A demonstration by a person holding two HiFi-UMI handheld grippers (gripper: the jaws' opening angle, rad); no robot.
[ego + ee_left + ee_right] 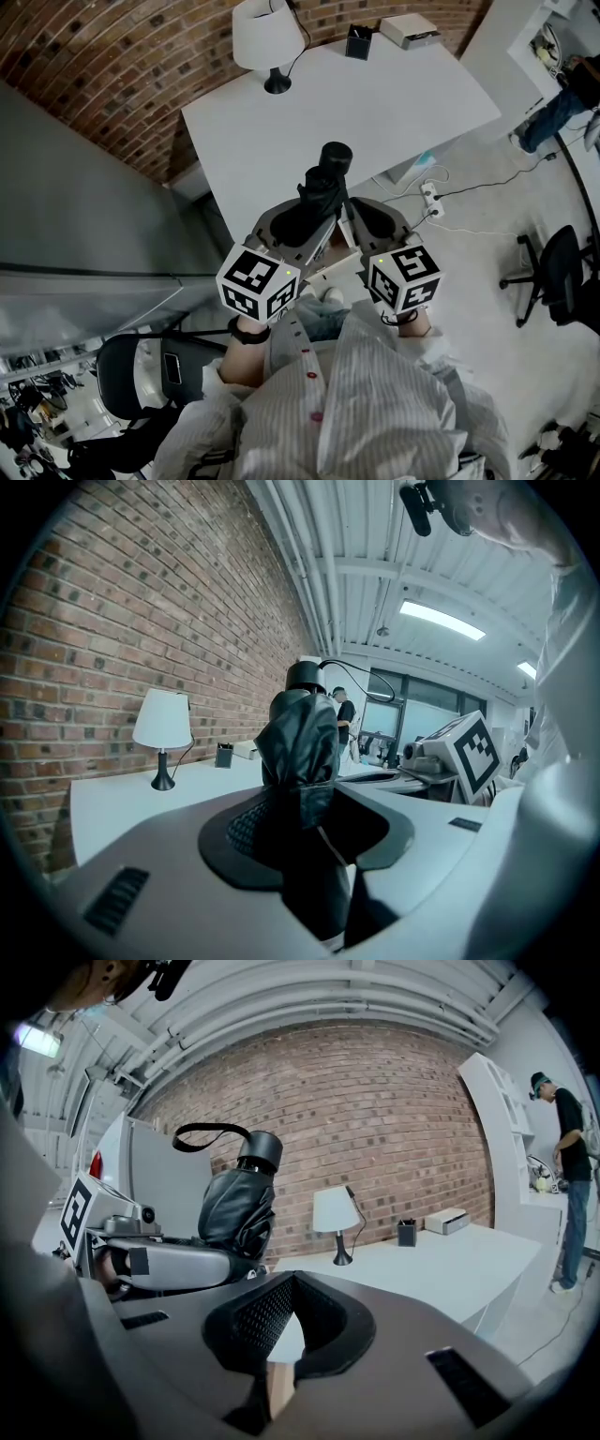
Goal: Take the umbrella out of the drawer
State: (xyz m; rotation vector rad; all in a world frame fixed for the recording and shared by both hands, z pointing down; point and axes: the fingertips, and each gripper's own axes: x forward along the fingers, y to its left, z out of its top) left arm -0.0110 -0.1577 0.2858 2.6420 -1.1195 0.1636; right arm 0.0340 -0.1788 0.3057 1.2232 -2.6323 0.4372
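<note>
The umbrella is black and folded. Its glossy fabric is bunched in loose creases, and a short round handle caps its top end. A thin wrist strap loops out from that handle. It stands nearly upright in the air, just in front of the person and over the near edge of the white table.

The left gripper holds it. That gripper's jaws are fairly wide and close on the lower part of the bundle, with the dark pads pressed to the fabric on either side. Much of the umbrella rises above the jaws.

The right gripper is just to the right of the left one, at about the same height. Its jaw tips meet, with nothing between them and only a hollow showing behind the pads.

At the far end of the table are a lamp with a white shade, a small black pen holder and a white box, all against the brick wall. A grey cabinet stands to the left. On the floor to the right lies a power strip with trailing cables.
</note>
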